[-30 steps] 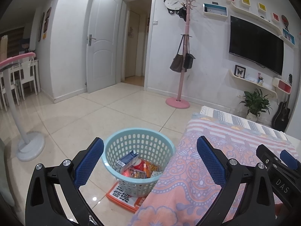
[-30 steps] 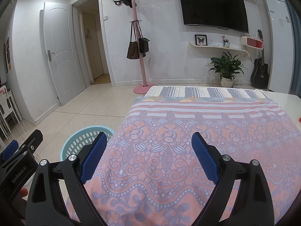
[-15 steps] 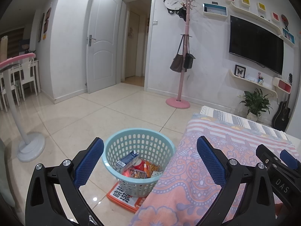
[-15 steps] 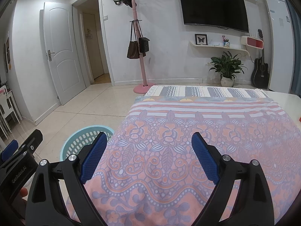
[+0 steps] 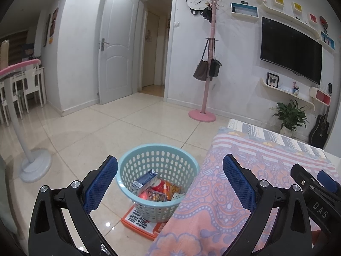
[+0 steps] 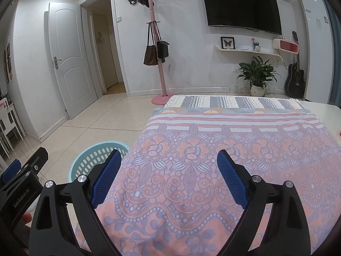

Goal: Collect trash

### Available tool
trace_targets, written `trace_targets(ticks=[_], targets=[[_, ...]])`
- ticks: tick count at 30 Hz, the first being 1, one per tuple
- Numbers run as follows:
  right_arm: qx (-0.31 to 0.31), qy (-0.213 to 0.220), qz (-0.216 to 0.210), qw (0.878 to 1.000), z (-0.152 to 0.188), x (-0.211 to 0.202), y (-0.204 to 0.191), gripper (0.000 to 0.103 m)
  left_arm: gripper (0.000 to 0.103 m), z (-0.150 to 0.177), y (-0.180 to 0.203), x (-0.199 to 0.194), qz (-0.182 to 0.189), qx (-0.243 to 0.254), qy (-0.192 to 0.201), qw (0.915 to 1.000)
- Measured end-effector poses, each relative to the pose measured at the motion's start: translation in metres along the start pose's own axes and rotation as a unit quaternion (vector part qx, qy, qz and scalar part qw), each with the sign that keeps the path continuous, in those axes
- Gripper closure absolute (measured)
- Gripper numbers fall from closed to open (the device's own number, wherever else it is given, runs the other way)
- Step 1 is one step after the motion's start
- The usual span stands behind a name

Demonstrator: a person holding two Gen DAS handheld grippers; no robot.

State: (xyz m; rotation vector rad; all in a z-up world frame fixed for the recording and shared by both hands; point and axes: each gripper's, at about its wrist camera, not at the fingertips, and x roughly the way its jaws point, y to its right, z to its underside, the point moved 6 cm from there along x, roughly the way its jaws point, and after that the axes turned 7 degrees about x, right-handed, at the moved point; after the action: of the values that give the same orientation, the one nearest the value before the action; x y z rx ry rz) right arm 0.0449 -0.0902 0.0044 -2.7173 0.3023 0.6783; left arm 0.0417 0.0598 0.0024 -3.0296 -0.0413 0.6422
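Observation:
A light blue perforated basket (image 5: 158,160) stands on the floor beside the table, holding a blue and white carton (image 5: 145,180) and several red and orange wrappers (image 5: 158,193). My left gripper (image 5: 170,176) hovers above and in front of the basket, open, nothing between its blue pads. My right gripper (image 6: 169,177) is open over the patterned pink and lavender tablecloth (image 6: 213,160), also holding nothing. In the right wrist view the basket (image 6: 93,162) shows at lower left, partly hidden by the left finger. No loose trash shows on the cloth.
An orange and white booklet (image 5: 140,220) lies under the basket. A fan stand base (image 5: 35,166) sits on the tiled floor at left. A pink coat rack (image 5: 205,79), potted plant (image 6: 256,74) and guitar (image 6: 295,79) line the far wall.

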Motion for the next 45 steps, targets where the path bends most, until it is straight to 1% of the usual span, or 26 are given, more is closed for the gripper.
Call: trace_targets(ticks=[21,23,29,41,45], targets=[[0.000,0.000,0.000,1.000,0.0004,0.0009,0.0002,0.016,0.007,-0.0003,0.0011,-0.0011,0.002,0.004,0.001,1.0000],[0.000,0.000,0.000,1.000,0.0005,0.0008,0.0001,0.016,0.007,-0.0005,0.0013,-0.0010,0.001,0.005,0.001,1.0000],[-0.002,-0.001,-0.001,1.000,-0.0003,0.0010,0.0013,0.016,0.007,-0.0022,0.0005,-0.0005,-0.018,0.016,0.005,0.9997],[-0.012,-0.001,-0.001,1.000,0.0002,0.0022,-0.0021,0.016,0.007,-0.0078,-0.0023,-0.0056,-0.017,0.026,0.014,0.9994],[-0.016,-0.001,-0.001,1.000,0.0002,0.0027,-0.0038,0.016,0.007,-0.0087,-0.0039,-0.0055,-0.017,0.022,0.016,0.9995]])
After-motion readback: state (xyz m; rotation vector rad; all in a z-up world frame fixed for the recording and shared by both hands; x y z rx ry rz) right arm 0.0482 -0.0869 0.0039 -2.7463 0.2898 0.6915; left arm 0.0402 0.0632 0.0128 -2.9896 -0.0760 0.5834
